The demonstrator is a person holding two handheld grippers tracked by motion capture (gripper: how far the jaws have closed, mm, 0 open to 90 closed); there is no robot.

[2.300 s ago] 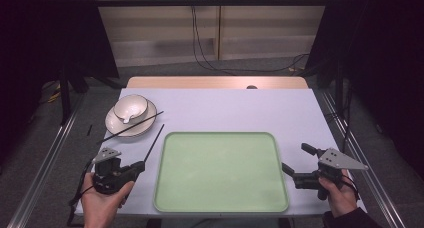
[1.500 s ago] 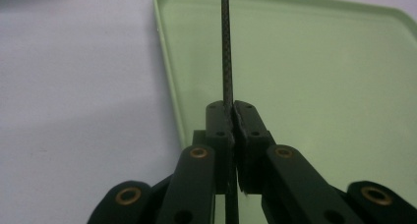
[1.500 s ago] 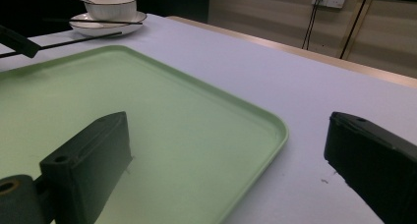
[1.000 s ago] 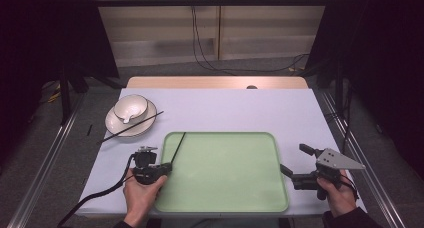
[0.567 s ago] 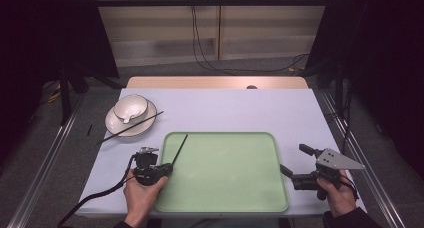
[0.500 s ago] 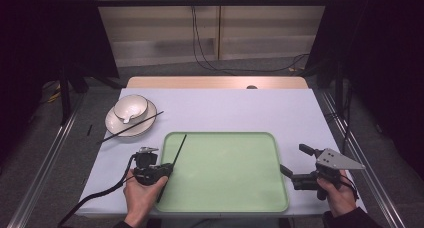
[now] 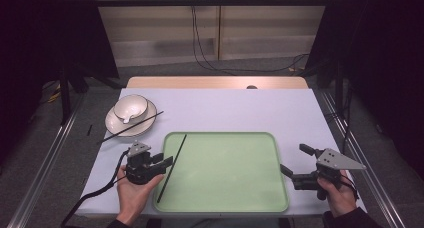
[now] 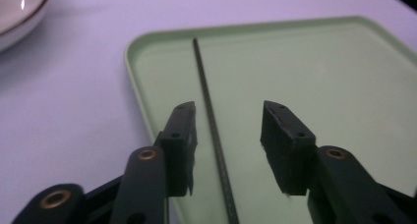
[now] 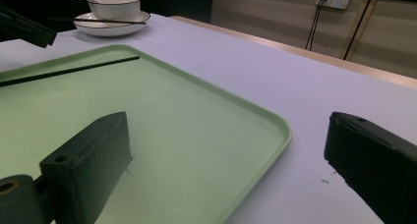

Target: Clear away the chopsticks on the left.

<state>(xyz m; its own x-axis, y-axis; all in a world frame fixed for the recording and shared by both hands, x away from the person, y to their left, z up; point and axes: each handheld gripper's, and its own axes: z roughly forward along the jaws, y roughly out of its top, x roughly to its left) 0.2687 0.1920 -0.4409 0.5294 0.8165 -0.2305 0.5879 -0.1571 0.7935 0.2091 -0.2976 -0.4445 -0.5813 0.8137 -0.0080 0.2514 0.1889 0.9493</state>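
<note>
Jaws of the left gripper [image 8: 228, 150] stand apart, and a thin black chopstick [image 8: 210, 123] lies between them on the floor of the green tray [image 8: 324, 76], touching neither jaw as far as the left gripper view shows. In the high view this gripper [image 7: 162, 162] sits at the tray's left edge, held by the left hand [image 7: 132, 190], with its cable trailing off toward the table's near left corner. The chopstick [image 7: 171, 167] runs along the left part of the tray [image 7: 230, 200], from near the far rim down toward the near rim. Beyond the tray's far left corner a white plate [image 7: 114, 124] holds a white bowl [image 7: 131, 107], and a second chopstick [image 7: 131, 126] rests across the plate's rim. At the tray's right side the right gripper [image 7: 295, 163] is held by the right hand [image 7: 336, 193], its jaws wide apart and holding nothing, one over the tray's corner and one over the white table [image 7: 300, 113].
</note>
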